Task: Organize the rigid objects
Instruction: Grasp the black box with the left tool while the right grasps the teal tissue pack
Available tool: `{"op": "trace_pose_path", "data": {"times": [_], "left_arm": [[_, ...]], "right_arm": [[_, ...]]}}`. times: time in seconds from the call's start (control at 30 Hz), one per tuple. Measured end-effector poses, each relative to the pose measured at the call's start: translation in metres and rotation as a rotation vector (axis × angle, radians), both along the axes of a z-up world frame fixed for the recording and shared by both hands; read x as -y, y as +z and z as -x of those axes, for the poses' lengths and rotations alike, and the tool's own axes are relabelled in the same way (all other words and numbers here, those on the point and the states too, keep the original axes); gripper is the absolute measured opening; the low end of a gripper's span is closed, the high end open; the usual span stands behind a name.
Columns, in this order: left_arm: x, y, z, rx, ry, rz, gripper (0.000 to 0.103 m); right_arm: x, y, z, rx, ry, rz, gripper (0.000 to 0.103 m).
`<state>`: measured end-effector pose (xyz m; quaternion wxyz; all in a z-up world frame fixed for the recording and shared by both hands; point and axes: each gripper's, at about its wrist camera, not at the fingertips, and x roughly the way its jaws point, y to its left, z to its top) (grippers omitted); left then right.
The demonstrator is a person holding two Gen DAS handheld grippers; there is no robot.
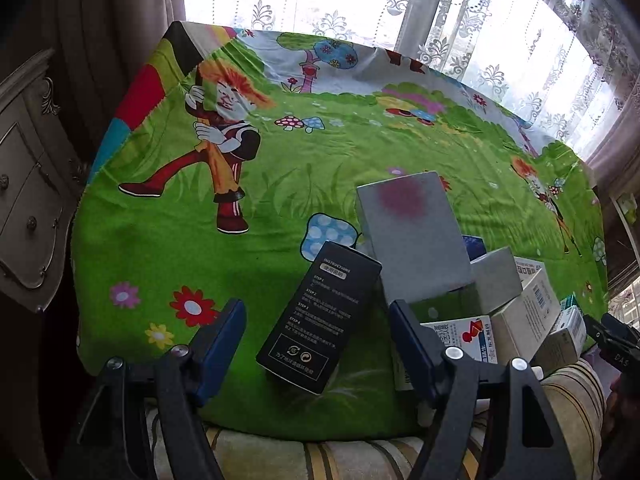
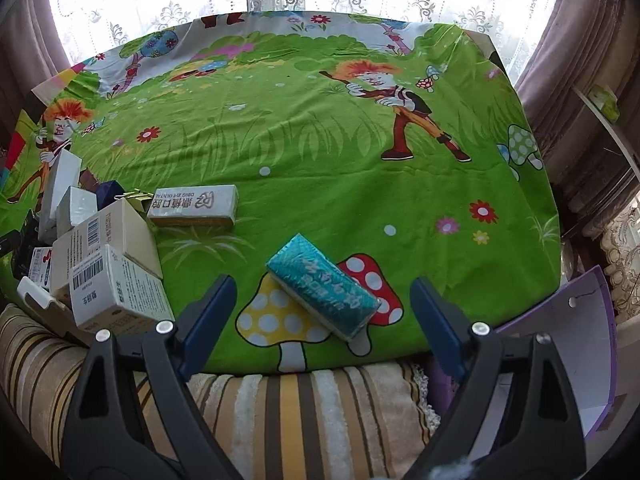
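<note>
A black box with white print lies on the green cartoon cloth, between the wide-open fingers of my left gripper. A tall grey box leans behind it, on a pile of several white and grey boxes. In the right wrist view a teal packet lies on the mushroom print between the open fingers of my right gripper. A grey dental box lies farther left, beside the same pile of boxes. Both grippers are empty.
The table under the green cloth stands by a window with lace curtains. A striped cushion lies at its near edge. A purple and white folder stands at the right. A carved cabinet is at the left.
</note>
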<state>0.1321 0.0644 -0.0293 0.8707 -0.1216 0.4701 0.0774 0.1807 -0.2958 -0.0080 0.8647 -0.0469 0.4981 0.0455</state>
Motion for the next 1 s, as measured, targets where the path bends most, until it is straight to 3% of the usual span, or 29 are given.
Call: {"op": "trace_pose_path", "data": {"times": [0.5, 0.57, 0.8, 0.9, 1.0], "left_arm": [[0.003, -0.011, -0.009, -0.059, -0.022, -0.003, 0.073], [0.003, -0.013, -0.01, -0.068, -0.026, 0.001, 0.068], [0.004, -0.016, -0.011, -0.087, -0.033, 0.011, 0.047], [0.004, -0.016, -0.01, -0.086, -0.033, 0.012, 0.045], [0.004, -0.015, -0.01, -0.08, -0.032, 0.014, 0.044]], "right_arm": [[-0.008, -0.02, -0.016, -0.07, 0.076, 0.067, 0.085], [-0.007, -0.024, -0.019, -0.091, 0.081, 0.062, 0.083], [-0.006, -0.031, -0.02, -0.124, 0.09, 0.045, 0.045], [-0.004, -0.031, -0.019, -0.125, 0.093, 0.024, 0.038], [-0.006, -0.029, -0.017, -0.119, 0.104, 0.014, 0.038]]}}
